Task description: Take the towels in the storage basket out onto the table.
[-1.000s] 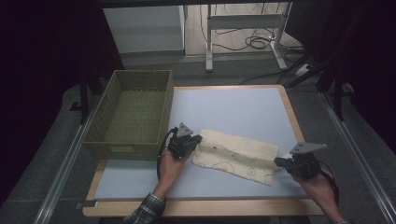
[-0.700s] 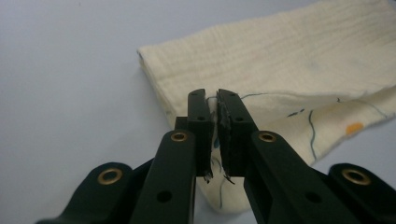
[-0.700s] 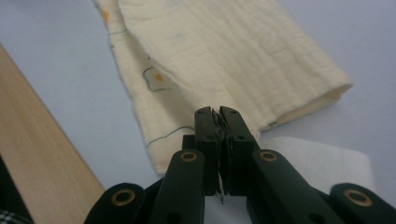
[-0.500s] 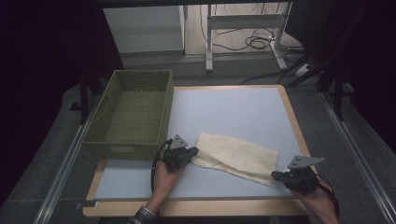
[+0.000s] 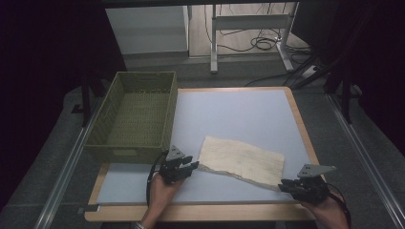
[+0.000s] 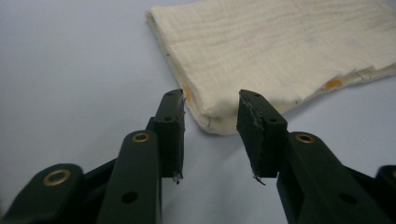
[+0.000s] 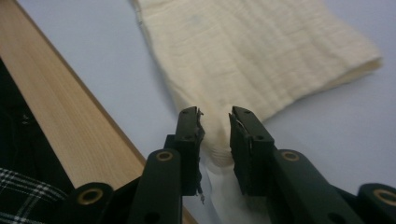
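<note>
A folded cream cloth [image 5: 241, 160] lies flat on the pale blue table top [image 5: 239, 109], near its front edge. My left gripper [image 5: 192, 167] sits at the cloth's left corner. In the left gripper view its jaws [image 6: 210, 100] stand apart, having just been opening, and the cloth's [image 6: 280, 51] folded corner lies between the tips untouched. My right gripper [image 5: 282, 185] is at the cloth's near right corner. Its jaws [image 7: 215, 116] have also just been opening; the cloth [image 7: 252, 51] corner lies loosely in the narrow gap.
A green woven basket [image 5: 126, 153] stands on the table's left side, just beyond my left gripper. The table's wooden rim [image 7: 70, 107] runs close beside my right gripper. A plaid sleeve [image 7: 23, 191] shows at that view's corner.
Both grippers came toward the near edge, drawing the cloth over into a fold. The cloth now lies flat, showing its plain side, and both pairs of jaws have parted.
</note>
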Demonstrator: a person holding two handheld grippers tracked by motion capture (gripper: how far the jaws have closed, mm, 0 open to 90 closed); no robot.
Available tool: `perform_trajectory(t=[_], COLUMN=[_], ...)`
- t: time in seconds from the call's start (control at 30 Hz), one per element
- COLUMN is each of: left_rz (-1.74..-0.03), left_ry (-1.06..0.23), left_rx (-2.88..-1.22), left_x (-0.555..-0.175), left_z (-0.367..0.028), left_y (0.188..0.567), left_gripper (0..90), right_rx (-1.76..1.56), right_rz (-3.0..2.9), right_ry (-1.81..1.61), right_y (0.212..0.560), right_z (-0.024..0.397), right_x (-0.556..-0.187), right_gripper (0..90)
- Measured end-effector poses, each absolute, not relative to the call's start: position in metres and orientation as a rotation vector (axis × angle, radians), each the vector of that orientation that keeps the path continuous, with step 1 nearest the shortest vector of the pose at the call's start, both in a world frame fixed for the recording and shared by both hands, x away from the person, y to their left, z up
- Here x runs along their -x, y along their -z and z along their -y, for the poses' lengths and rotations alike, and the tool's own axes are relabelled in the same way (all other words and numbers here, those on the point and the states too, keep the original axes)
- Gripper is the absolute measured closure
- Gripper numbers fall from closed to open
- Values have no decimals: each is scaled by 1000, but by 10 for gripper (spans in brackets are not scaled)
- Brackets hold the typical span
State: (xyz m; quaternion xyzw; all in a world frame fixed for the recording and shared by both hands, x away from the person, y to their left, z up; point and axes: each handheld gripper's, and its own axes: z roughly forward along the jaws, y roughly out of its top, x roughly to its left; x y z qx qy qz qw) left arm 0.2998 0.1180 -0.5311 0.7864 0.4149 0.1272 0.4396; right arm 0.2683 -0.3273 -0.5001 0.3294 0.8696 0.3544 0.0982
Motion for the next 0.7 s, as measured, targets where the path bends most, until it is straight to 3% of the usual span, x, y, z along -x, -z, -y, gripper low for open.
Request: perform_trajectory(t=[0.27,0.7], left_rz=[-1053,-1054], left_ry=[-344,-391], left_rx=[-1955,-2012], left_x=[-311,-387], left_z=[-115,-70], left_y=[520,503], left_gripper=[601,664], right_rx=[-1055,-1154], right_rz=[-2500,-2389], right_ry=[-1010,-1015], right_y=[490,485], right_z=[342,334], right_x=[-283,-351], right_gripper=[692,744])
